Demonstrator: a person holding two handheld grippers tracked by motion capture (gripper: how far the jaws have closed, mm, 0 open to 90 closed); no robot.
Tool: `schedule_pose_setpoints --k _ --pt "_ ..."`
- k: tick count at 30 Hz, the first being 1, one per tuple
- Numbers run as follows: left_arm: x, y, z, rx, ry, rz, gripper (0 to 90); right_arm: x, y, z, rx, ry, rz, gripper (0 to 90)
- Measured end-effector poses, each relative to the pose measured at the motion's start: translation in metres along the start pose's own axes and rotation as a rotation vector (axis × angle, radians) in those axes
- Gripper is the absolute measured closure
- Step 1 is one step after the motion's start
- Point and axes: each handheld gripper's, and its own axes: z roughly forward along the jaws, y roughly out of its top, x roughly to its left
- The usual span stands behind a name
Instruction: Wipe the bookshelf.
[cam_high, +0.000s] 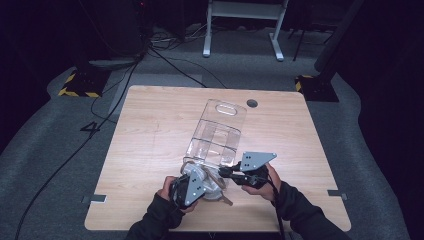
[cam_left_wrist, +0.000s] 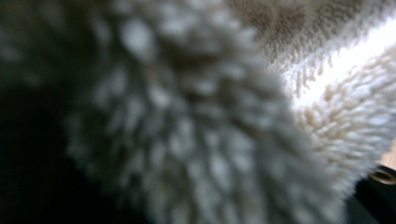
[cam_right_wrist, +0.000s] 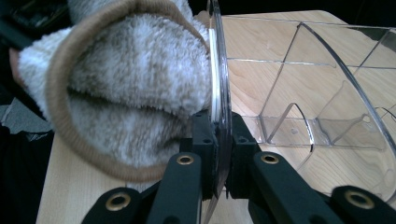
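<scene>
Your right tongs (cam_right_wrist: 219, 154) clamp the clear plastic bin's (cam_high: 216, 131) rim, while at nine o'clock your left tongs (cam_high: 204, 184) grip the fuzzy cloth (cam_right_wrist: 135, 88) on the tabletop (cam_high: 145, 135).

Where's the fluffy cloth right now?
The fluffy white, tan-edged cloth sits near the table's front edge in the high view, against the clear plastic bin's near end.

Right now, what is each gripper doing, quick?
Left gripper: closed on the fluffy white-and-beige cloth with tan trim.
Right gripper: closed on the wall of the clear plastic divided container.
</scene>
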Motion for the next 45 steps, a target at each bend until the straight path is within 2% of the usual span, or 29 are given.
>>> schedule_pose_setpoints --k 3,8,9,10,11,13,16,21,23,24,25,27,29,32,34,35,37,39,41,42,44,45 --pt "-0.001 -0.004 0.005 -0.014 -0.01 -0.017 75.0 -0.002 -0.001 0.0 -0.003 -0.011 0.016 85.5" --pt "-0.009 -0.021 0.031 0.11 -0.083 -0.009 75.4 -0.003 -0.002 0.0 -0.004 -0.017 0.026 85.5" --pt "-0.009 -0.023 0.034 0.115 -0.085 -0.001 75.4 -0.003 -0.001 0.0 -0.003 -0.026 0.024 85.5" --pt "-0.009 -0.024 0.035 0.113 -0.088 -0.01 75.4 -0.002 -0.001 0.0 0.001 -0.038 0.022 85.5" --pt "-0.007 -0.026 0.036 0.121 -0.098 -0.022 75.4 -0.002 -0.001 0.0 0.002 -0.042 0.022 85.5" --pt "-0.004 -0.028 0.035 0.141 -0.099 -0.008 75.4 -0.003 -0.002 -0.001 0.001 -0.038 0.027 85.5" --pt "0.009 -0.035 0.03 0.164 -0.103 -0.027 75.8 -0.003 -0.004 0.0 0.011 -0.038 0.028 85.5" --pt "0.029 -0.043 0.018 0.188 -0.045 -0.075 76.3 -0.003 -0.007 0.002 0.035 -0.046 0.03 85.5" --pt "0.037 -0.044 0.011 0.176 -0.022 -0.116 76.4 -0.003 -0.007 0.002 0.035 -0.046 0.032 85.5" --pt "0.041 -0.043 0.007 0.169 -0.007 -0.123 76.4 -0.003 -0.007 0.002 0.034 -0.048 0.032 85.4" --pt "0.043 -0.042 0.005 0.158 0.001 -0.126 76.3 -0.003 -0.007 0.002 0.035 -0.05 0.032 85.4" --pt "0.051 -0.037 -0.007 0.113 0.036 -0.166 76.3 -0.002 -0.006 0.002 0.04 -0.064 0.035 85.4" --pt "0.056 -0.034 -0.013 0.085 0.058 -0.182 76.1 -0.001 -0.006 0.001 0.036 -0.076 0.028 85.2" --pt "0.062 -0.03 -0.019 0.061 0.094 -0.184 75.8 -0.002 -0.006 -0.001 0.025 -0.077 0.036 83.8" --pt "0.067 -0.027 -0.024 0.036 0.112 -0.195 75.8 -0.002 -0.006 -0.005 0.009 -0.08 0.046 78.2" --pt "0.07 -0.024 -0.025 0.02 0.112 -0.211 75.8 -0.002 -0.006 -0.008 0.004 -0.092 0.045 78.6" --pt "0.072 -0.022 -0.025 0.015 0.114 -0.211 75.8 -0.003 -0.006 -0.012 -0.005 -0.088 0.047 81.5" --pt "0.07 -0.018 -0.023 0.014 0.12 -0.19 75.8 -0.003 -0.006 -0.015 -0.004 -0.089 0.05 86.2" --pt "0.067 -0.014 -0.021 0.004 0.115 -0.187 75.8 -0.004 -0.007 -0.015 -0.004 -0.093 0.049 86.9" --pt "0.065 -0.011 -0.02 0.011 0.131 -0.183 75.6 -0.004 -0.007 -0.015 -0.004 -0.091 0.051 87.0" --pt "0.064 -0.007 -0.018 0.008 0.151 -0.207 75.5 -0.005 -0.007 -0.015 -0.005 -0.094 0.056 87.1" --pt "0.062 -0.006 -0.017 0.015 0.165 -0.197 75.5 -0.006 -0.007 -0.015 -0.007 -0.089 0.058 87.2"
